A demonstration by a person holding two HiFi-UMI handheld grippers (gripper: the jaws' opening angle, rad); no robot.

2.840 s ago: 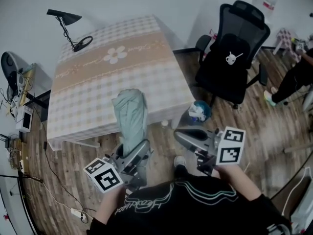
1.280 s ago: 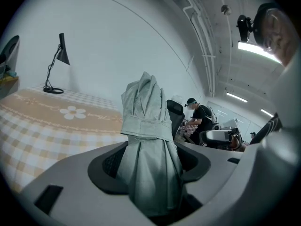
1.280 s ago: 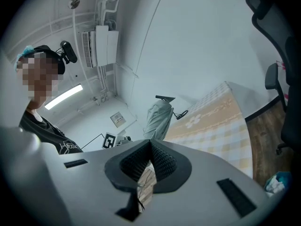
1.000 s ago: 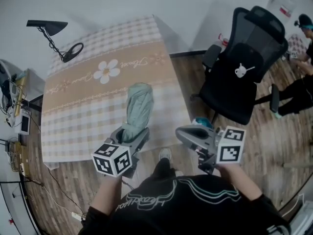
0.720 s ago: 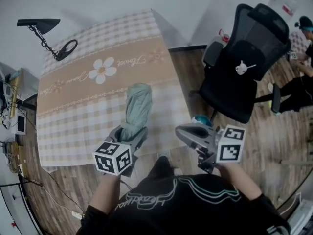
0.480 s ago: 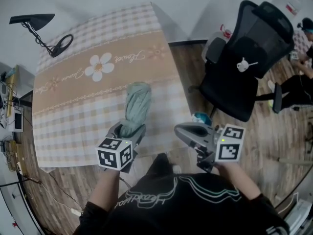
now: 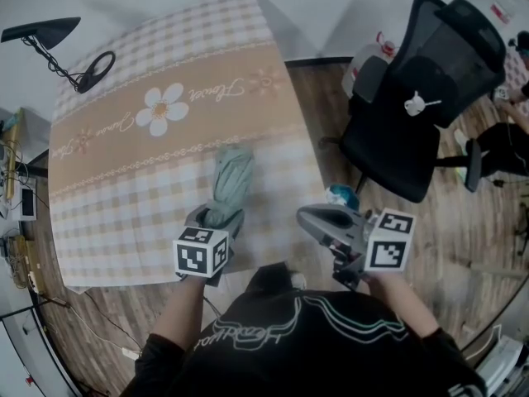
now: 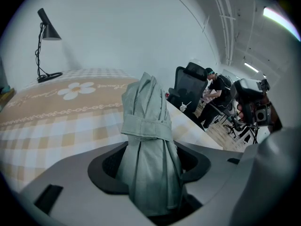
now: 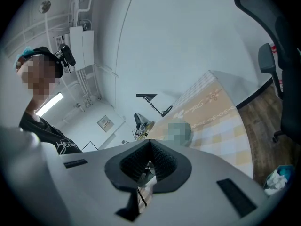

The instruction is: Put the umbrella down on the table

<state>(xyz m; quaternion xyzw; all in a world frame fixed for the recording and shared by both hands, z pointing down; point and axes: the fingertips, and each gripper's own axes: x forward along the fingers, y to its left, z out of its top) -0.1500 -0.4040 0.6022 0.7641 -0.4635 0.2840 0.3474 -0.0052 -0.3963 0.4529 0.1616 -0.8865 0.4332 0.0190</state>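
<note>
In the head view, your left gripper point(image 7: 216, 224) has its jaws clamped on the handle end of the folded umbrella point(image 7: 231, 180). The rest of the umbrella reaches out from the jaws over the checked cloth of the bench point(image 7: 124, 197), toward the flower print. Gripping it by that end lets you lay the whole length onto the cloth while your hand stays at the near edge. Whether the far end is touching the cloth cannot be told from here. Your right gripper point(image 7: 306, 217) hangs off the bench's near corner above the floor, well apart from the umbrella. It looks parked out of the way, since one hand can do the job.

In the left gripper view, the umbrella stands squarely between the two dark pads, which press on its gathered fabric from either side. The jaws are spread wide because the bundle is thick. Its strap wraps the bundle just beyond the pads, and the far end points out over the bench.

In the right gripper view, the jaws are closed on each other with nothing gripped, and the umbrella is nowhere near them.
</note>
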